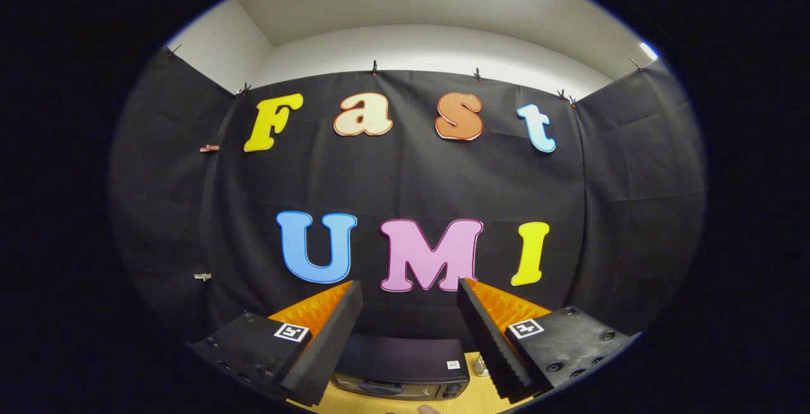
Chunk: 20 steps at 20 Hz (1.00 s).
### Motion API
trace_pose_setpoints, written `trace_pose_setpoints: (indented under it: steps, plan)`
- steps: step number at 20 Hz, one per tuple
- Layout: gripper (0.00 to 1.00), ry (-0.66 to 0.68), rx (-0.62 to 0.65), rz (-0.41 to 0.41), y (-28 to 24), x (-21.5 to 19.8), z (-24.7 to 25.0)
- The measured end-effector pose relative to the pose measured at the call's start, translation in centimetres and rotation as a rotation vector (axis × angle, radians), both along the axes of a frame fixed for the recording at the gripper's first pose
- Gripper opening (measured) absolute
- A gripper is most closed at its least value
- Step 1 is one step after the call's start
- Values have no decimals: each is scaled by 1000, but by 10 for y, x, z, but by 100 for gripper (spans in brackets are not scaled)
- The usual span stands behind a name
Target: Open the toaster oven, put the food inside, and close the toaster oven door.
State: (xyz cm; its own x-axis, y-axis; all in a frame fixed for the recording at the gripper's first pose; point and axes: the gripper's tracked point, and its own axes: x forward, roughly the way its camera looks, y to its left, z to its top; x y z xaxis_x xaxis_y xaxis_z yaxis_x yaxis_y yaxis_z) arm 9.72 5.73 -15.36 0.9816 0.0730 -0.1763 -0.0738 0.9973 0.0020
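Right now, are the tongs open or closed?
Open. The tongs hold nothing: their two fingers stand wide apart, and the top of the toaster oven on the wooden table shows between them, lower down.

toaster oven (400, 366) on table (478, 395), below open claw (410, 300)

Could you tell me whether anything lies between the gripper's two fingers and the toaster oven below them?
No: the gripper is open and the stretch down to the toaster oven on the wooden table looks bare, in the gripper view.
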Motion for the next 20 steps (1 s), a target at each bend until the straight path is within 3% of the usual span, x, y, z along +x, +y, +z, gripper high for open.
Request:
trace_pose_setpoints:
  steps: [6,13,20]
  plan:
    - [98,129,19,33,24,11,-116]
    - [98,264,7,-39,20,8,-230]
    - [98,385,25,-79,33,-9,-312]
